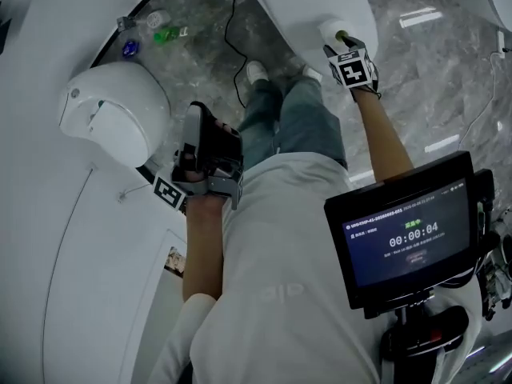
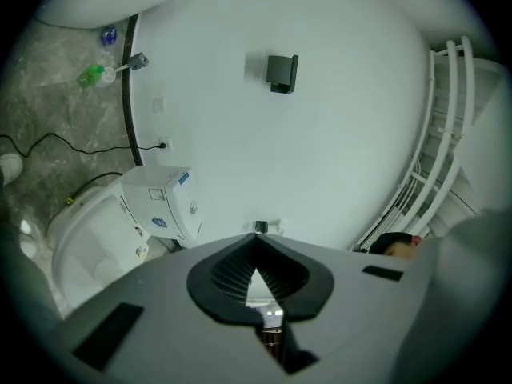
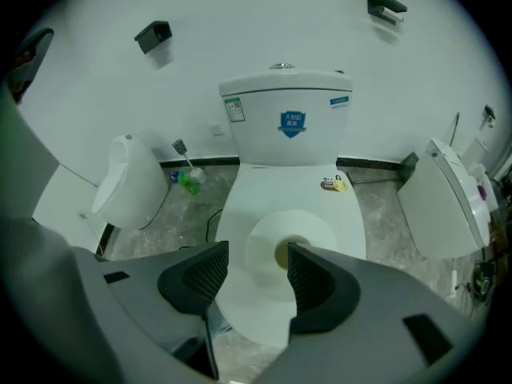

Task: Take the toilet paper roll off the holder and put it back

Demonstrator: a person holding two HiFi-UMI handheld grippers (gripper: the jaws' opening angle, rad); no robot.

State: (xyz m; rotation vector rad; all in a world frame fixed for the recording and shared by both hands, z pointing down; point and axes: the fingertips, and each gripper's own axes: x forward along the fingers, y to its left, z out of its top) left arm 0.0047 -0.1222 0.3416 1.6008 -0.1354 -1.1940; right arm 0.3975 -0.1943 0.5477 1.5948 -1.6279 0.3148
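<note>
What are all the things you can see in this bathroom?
Toilet: one, white, against the wall, lid down.
Roll: one, white, lying on the toilet lid.
Urinal: one, white, left of the toilet.
Brush: one, green, on the floor between urinal and toilet.
Cable: one, black, on the floor.
Holders: two, black, on the wall.
Screen: one, black, at the person's right.
Legs: two, blue jeans.
Left hand-held gripper: grey, shut, empty.
Right hand-held gripper: grey, open over the roll.

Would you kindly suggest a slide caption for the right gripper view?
Right gripper, jaws open, poised at a toilet paper roll standing on end on the closed toilet lid.
</note>
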